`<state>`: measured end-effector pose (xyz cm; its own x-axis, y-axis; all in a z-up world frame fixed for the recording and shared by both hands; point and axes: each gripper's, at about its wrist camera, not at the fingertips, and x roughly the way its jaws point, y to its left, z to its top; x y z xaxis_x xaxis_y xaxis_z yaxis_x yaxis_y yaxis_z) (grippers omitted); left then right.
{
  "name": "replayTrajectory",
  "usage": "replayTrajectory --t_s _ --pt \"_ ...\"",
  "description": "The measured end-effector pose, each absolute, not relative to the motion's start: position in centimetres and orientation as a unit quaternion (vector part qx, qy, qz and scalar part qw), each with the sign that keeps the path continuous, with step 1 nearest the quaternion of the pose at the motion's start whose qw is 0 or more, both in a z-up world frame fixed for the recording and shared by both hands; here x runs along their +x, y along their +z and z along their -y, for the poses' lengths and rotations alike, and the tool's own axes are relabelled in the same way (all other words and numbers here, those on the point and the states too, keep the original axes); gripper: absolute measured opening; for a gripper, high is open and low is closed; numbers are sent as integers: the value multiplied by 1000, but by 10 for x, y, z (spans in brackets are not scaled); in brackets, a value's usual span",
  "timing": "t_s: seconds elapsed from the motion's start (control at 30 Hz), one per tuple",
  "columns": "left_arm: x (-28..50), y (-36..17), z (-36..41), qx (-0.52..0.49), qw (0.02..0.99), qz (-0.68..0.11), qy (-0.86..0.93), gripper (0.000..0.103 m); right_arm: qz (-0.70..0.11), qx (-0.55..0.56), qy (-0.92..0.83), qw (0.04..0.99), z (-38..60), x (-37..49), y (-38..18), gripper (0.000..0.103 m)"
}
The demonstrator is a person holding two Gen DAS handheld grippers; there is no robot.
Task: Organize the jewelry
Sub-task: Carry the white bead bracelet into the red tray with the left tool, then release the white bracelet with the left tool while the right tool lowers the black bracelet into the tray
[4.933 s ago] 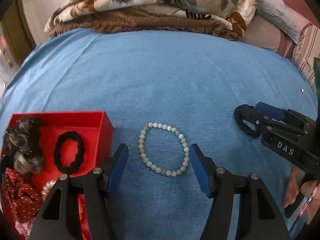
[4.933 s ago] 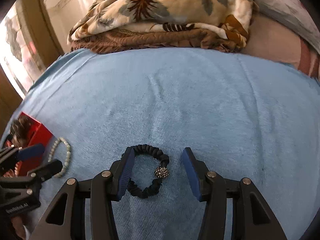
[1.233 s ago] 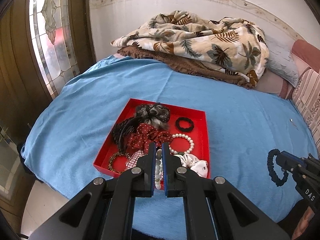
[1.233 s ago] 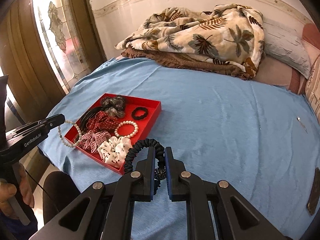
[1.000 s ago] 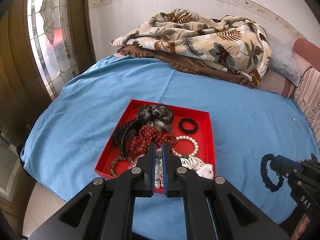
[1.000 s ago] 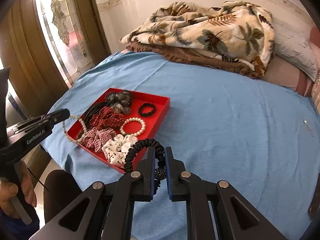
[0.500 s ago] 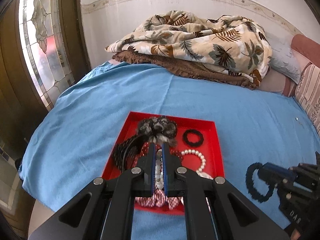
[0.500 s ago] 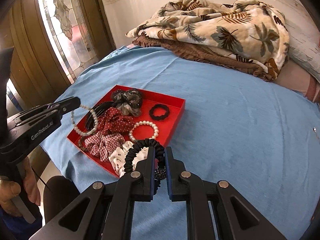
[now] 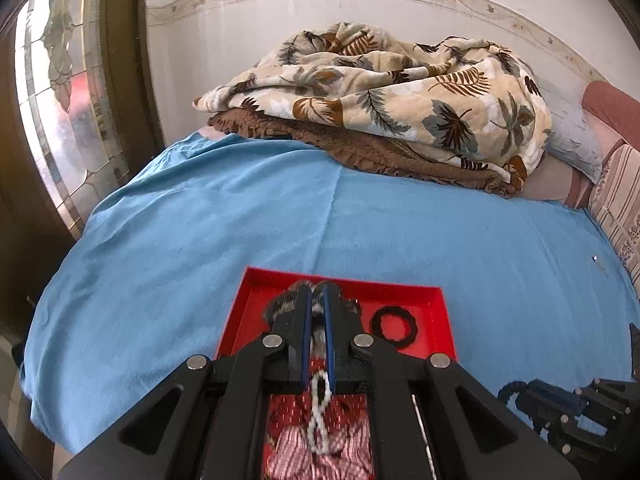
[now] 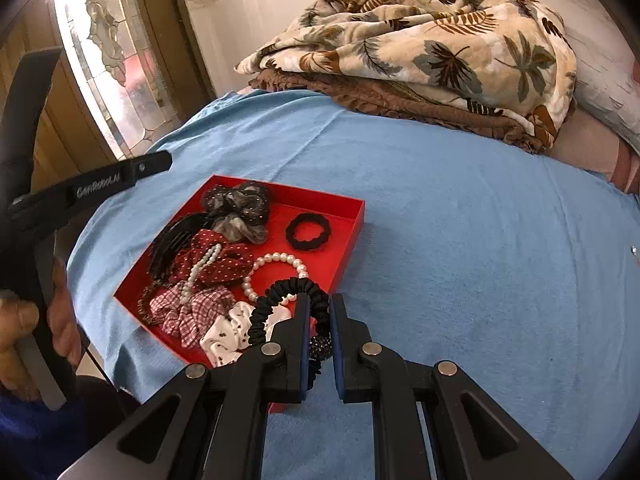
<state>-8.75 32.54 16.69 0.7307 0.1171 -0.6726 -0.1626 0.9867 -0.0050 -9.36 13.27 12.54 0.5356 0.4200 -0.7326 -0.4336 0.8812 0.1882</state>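
The left gripper hangs over the red tray, which lies on the blue bed at the left of the right wrist view. Its jaws stand almost together with only a thin slit between them, and nothing shows between the pads; if they are fully closed I cannot tell. The bead bracelet lies stretched inside the tray, across the red dotted scrunchie and the checked scrunchie, apart from this gripper. In the left wrist view the bracelet shows low in the frame, just under the jaws.

The right gripper is at the near edge of the tray. Its jaws are closed on the black hair tie, near its dark sparkling bead. The loop of the tie stands up to the left of the jaws, over a white scrunchie and beside a pearl bracelet. A smaller black ring lies in the far right corner of the tray
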Motion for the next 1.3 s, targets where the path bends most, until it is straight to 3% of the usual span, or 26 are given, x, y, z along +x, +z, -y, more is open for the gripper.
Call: replayTrajectory --t_s 0.27,0.6,0.97,1.3 --pt "-72 158 -331 -41 934 -353 41 6 -415 -17 245 876 -149 -79 121 11" --pt "-63 131 -360 -135 914 -377 -63 6 -409 -21 251 877 -175 -56 111 11" --pt "-61 121 -346 -142 903 -392 -100 6 -406 -23 260 876 -183 -34 108 11" --pt "-32 98 -356 -232 867 -418 -139 6 -420 -8 253 872 -182 -21 98 11"
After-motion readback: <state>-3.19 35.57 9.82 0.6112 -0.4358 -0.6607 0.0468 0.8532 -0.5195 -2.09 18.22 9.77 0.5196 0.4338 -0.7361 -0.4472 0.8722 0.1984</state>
